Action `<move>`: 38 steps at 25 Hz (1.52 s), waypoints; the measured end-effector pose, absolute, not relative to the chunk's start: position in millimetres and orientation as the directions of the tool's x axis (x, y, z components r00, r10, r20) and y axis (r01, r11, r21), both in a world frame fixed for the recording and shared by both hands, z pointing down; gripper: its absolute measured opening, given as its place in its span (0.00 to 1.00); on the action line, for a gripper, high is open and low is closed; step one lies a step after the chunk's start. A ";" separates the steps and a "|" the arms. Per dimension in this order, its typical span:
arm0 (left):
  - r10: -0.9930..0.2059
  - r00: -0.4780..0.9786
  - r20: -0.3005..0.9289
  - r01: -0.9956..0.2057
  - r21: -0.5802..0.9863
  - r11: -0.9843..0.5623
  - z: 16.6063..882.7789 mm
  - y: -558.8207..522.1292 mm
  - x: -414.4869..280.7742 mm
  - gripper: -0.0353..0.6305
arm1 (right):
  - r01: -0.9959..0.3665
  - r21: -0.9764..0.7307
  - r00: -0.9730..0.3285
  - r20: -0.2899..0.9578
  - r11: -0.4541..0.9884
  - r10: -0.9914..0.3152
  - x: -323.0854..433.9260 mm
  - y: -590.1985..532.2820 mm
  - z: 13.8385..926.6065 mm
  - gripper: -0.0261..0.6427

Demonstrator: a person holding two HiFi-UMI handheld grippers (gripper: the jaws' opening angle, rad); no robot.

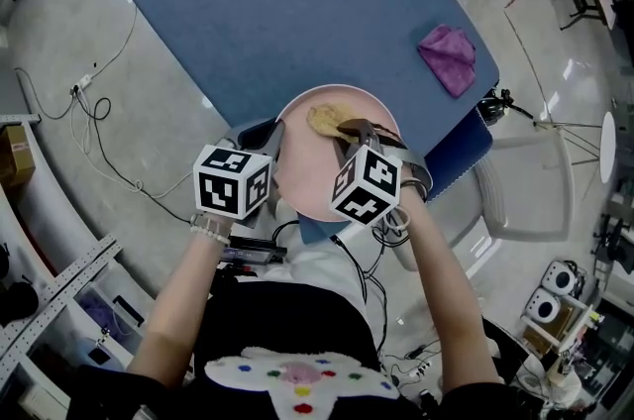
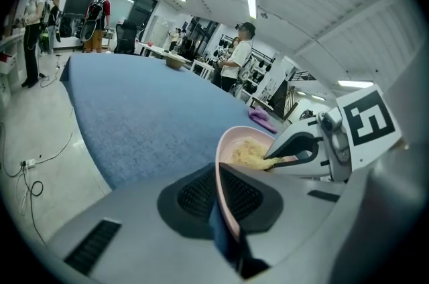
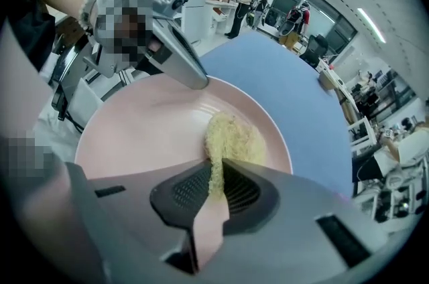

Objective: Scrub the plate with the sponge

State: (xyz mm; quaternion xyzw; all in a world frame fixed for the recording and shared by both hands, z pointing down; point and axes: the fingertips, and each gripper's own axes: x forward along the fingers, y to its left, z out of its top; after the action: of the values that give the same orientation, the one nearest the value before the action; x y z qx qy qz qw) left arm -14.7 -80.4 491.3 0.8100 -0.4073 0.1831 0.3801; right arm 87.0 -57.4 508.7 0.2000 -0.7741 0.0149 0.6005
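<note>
- Gripping the pink plate (image 1: pixel 302 165) by its left rim, the left gripper (image 1: pixel 272 137) has both jaws clamped on the edge; its own view shows the rim (image 2: pixel 224 150) running edge-on between the dark pads.
- Pinched in the right gripper (image 1: pixel 347 129) is the yellow sponge (image 1: pixel 325 119), with the jaws closed on its near end.
- From the right gripper view, the sponge (image 3: pixel 231 136) lies flat against the plate's inner face (image 3: pixel 141 135), toward the far rim and right of the middle.
- The left gripper's view has the sponge (image 2: pixel 247 155) inside the bowl of the plate, with the right gripper (image 2: pixel 273 161) reaching in from the plate's right side.
- In the right gripper view the left gripper (image 3: pixel 200 82) meets the plate at the rim opposite the right gripper's own jaws (image 3: pixel 216 177).
- The plate sits over the near edge of the blue table (image 1: pixel 287 12), close to the person's body; whether it touches the tabletop cannot be told.
- A purple cloth (image 1: pixel 446 58) lies on the table, well apart from the plate, beyond it and to its right.
- Each gripper's marker cube shows just short of the plate's near rim.
</note>
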 end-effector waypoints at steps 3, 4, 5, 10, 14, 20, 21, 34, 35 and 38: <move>-0.519 0.601 0.607 -0.799 0.464 -0.383 491.0 -80.4 -13.6 0.09 | -0.368 0.230 -0.176 0.934 0.901 -0.310 102.9 -58.7 508.3 0.10; -0.519 0.602 0.607 -0.799 0.464 -0.383 491.1 -80.6 -13.7 0.09 | -0.376 0.238 -0.164 0.934 0.896 -0.317 108.3 -58.4 508.6 0.10; -0.520 0.602 0.607 -0.799 0.464 -0.384 491.3 -80.9 -14.0 0.09 | -0.382 0.245 -0.152 0.934 0.891 -0.322 113.3 -57.8 509.1 0.10; -0.519 0.602 0.607 -0.799 0.462 -0.385 492.5 -82.6 -13.9 0.09 | -0.420 0.253 -0.113 0.938 0.871 -0.327 133.4 -50.2 511.2 0.10; -0.519 0.605 0.604 -0.796 0.471 -0.380 491.8 -81.3 -13.7 0.09 | -0.447 0.228 -0.093 0.950 0.865 -0.298 142.7 -35.2 510.4 0.10; -0.517 0.608 0.603 -0.794 0.473 -0.382 491.5 -81.5 -14.3 0.09 | -0.432 0.194 -0.083 0.964 0.881 -0.253 146.4 -11.8 510.1 0.10; -0.516 0.608 0.603 -0.794 0.473 -0.382 491.6 -81.1 -14.6 0.09 | -0.427 0.186 -0.083 0.966 0.885 -0.243 145.6 -7.0 510.1 0.10; -0.516 0.611 0.600 -0.791 0.481 -0.378 492.8 -83.6 -13.8 0.09 | -0.318 0.104 -0.125 0.981 0.942 -0.151 120.3 31.4 510.3 0.10; -0.515 0.611 0.601 -0.791 0.481 -0.377 492.7 -83.1 -14.3 0.09 | -0.315 0.098 -0.134 0.980 0.944 -0.146 115.8 34.2 510.0 0.10; -0.512 0.612 0.602 -0.791 0.482 -0.378 491.6 -83.0 -14.0 0.09 | -0.294 0.090 -0.156 0.978 0.952 -0.140 103.1 39.4 508.7 0.10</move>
State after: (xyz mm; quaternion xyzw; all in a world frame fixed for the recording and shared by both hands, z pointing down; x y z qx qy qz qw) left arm -14.0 -83.0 491.6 0.8103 -0.4020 0.1799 0.3867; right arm 103.1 39.4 508.7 0.1433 -0.7577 0.0605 0.6338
